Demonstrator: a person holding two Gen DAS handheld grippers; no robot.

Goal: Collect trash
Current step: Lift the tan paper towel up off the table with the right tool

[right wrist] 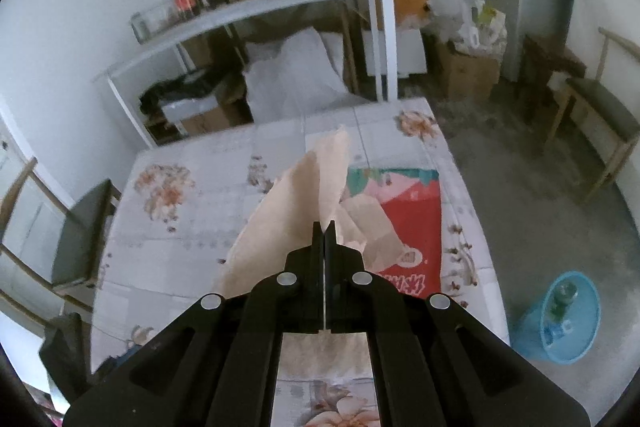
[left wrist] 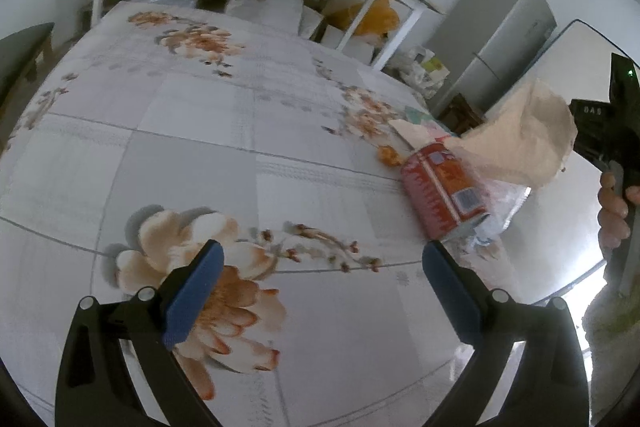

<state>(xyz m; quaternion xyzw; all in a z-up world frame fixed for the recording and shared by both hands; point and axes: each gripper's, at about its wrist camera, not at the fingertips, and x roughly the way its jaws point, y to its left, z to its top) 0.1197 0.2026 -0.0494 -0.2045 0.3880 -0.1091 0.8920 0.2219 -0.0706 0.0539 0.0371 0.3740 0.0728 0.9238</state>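
My right gripper (right wrist: 324, 227) is shut on a beige paper tissue (right wrist: 304, 203) and holds it above the floral table. The tissue also shows in the left wrist view (left wrist: 520, 143), hanging in the air at the right. My left gripper (left wrist: 320, 255) is open and empty, low over the tablecloth (left wrist: 200, 147). A red drink can (left wrist: 444, 195) lies on its side just ahead and right of its right finger, with crumpled clear plastic (left wrist: 500, 211) beside it and an orange scrap (left wrist: 388, 153) behind it. A blue trash basket (right wrist: 568, 315) stands on the floor right of the table.
A red and green tissue pack (right wrist: 404, 223) lies on the table under the held tissue. A white shelf (right wrist: 280, 3) with a pot and jars stands behind the table. Chairs stand at the left (right wrist: 80, 227) and right (right wrist: 600, 123). A grey fridge (left wrist: 500, 27) stands at the back.
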